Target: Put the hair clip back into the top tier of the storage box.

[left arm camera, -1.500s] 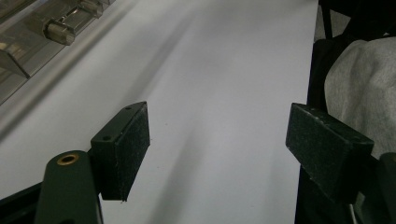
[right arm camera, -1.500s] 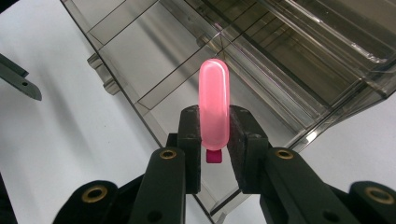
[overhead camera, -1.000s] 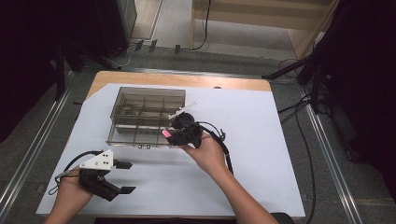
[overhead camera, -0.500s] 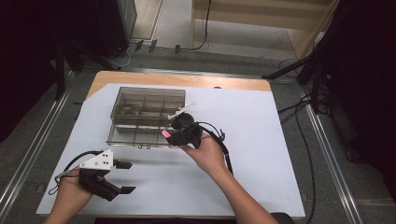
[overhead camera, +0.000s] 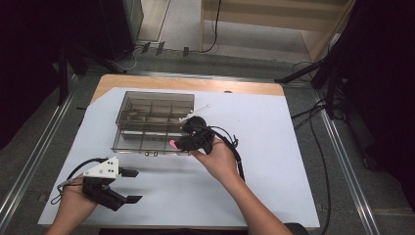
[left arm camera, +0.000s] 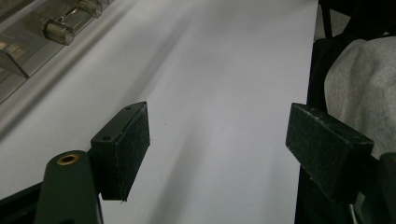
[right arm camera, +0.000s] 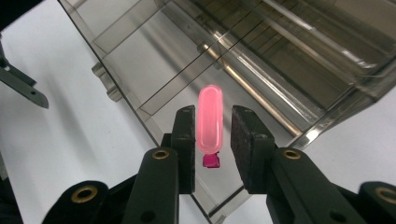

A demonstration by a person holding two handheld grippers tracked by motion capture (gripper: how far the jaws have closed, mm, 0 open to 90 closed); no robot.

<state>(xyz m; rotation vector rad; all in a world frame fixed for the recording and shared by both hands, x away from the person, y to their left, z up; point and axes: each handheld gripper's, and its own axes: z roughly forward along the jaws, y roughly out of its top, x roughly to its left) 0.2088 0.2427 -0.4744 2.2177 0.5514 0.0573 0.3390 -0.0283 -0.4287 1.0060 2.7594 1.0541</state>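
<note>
My right claw [right arm camera: 212,140] is clamped on a small pink tube [right arm camera: 209,119], holding it just over the near edge of the clear compartment box [overhead camera: 151,122] on the desk [overhead camera: 274,147]. My left claw [overhead camera: 128,185] rests near the desk's front edge, well apart from the box, jaws wide apart and holding nothing. To place the tube well, I judge I should carry it fully over one compartment, lower it between the dividers, and only then ease my grip, keeping the tube level so it cannot catch.
</note>
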